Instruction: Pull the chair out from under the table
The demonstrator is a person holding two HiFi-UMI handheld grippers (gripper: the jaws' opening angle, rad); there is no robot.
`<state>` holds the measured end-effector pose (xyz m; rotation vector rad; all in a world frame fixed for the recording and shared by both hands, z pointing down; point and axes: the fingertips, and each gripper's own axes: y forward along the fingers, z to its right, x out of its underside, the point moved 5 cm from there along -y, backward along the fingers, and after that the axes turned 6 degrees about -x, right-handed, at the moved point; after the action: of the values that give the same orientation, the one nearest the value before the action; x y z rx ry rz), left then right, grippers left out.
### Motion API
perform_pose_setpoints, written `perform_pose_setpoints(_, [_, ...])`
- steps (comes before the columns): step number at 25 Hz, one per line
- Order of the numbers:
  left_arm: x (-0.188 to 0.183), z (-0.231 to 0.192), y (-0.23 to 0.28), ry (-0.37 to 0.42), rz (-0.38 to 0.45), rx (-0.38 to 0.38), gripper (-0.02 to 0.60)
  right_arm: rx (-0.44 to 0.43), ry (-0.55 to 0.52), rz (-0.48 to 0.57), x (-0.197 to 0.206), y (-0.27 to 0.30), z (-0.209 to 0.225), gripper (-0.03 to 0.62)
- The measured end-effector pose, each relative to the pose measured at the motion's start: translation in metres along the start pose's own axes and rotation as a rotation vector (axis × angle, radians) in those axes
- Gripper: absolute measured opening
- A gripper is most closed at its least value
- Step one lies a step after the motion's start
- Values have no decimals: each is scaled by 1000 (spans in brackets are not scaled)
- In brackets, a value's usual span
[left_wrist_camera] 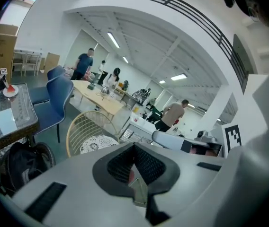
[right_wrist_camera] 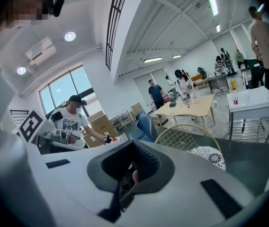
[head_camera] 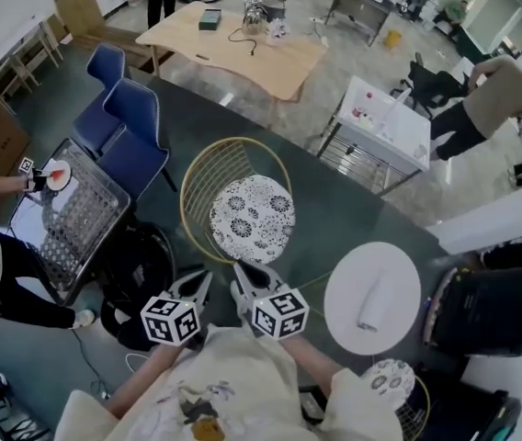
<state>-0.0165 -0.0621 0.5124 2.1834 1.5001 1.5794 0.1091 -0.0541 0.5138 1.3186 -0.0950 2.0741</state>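
A gold wire chair (head_camera: 208, 177) with a black-and-white patterned cushion (head_camera: 252, 217) stands in the open on the dark floor, left of the round white table (head_camera: 348, 288). It also shows in the left gripper view as the chair (left_wrist_camera: 88, 126) and in the right gripper view as the chair (right_wrist_camera: 187, 137), well ahead of the jaws. My left gripper (head_camera: 204, 279) and right gripper (head_camera: 243, 272) are held close to my chest, just short of the chair's near rim. The left gripper (left_wrist_camera: 134, 148) and right gripper (right_wrist_camera: 133, 143) are both shut on nothing.
A white cylinder (head_camera: 371, 312) lies on the round table. A second patterned-cushion chair (head_camera: 391, 381) sits at the table's near side. Two blue chairs (head_camera: 132, 122), a black bag (head_camera: 137, 274) and a glass-topped table (head_camera: 82, 214) stand left. A black case (head_camera: 491, 310) is right.
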Motion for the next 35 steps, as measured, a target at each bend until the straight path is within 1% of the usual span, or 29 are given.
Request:
perform_pose_setpoints(2, [-3, 8, -4, 17, 9, 19, 2, -11, -29, 6, 1, -2, -12, 9])
perform_pose_setpoints(5, [-11, 17, -8, 82, 40, 11, 2, -12, 13, 20, 1, -4, -21, 9])
perform_pose_setpoints(7, [-16, 23, -13, 138, 61, 8, 2, 0, 11, 45, -5, -6, -28, 9])
perform_pose_setpoints(10, [-27, 33, -24, 240, 114, 1, 2, 30, -43, 98, -19, -10, -39, 9])
perform_pose_setpoints(13, [-39, 39, -33, 288, 160, 7, 2, 69, -130, 133, -33, -14, -47, 9])
perform_pose_setpoints(16, [-44, 40, -39, 274, 174, 16, 2, 89, -190, 136, -39, -19, -54, 9])
perform_pose_setpoints(18, [-44, 37, -41, 254, 180, 13, 2, 98, -201, 136, -40, -19, -57, 9])
perform_pose_setpoints(21, [-44, 36, -41, 253, 185, 7, 2, 97, -201, 127, -38, -17, -60, 9])
perform_pose_setpoints(24, [-43, 41, -40, 285, 180, 22, 2, 86, -199, 133, -35, -18, -63, 9])
perform_pose_setpoints(27, [-42, 47, -39, 317, 172, 37, 2, 111, -182, 128, -37, -21, -64, 9])
perform_pose_setpoints(30, [-40, 49, -38, 331, 164, 41, 2, 125, -166, 121, -32, -23, -61, 9])
perform_pose_setpoints(33, [-39, 45, -37, 314, 164, 39, 2, 125, -144, 112, -28, -22, -59, 9])
perform_pose_setpoints(35, [-37, 43, -37, 290, 166, 39, 2, 137, -156, 114, -28, -23, -60, 9])
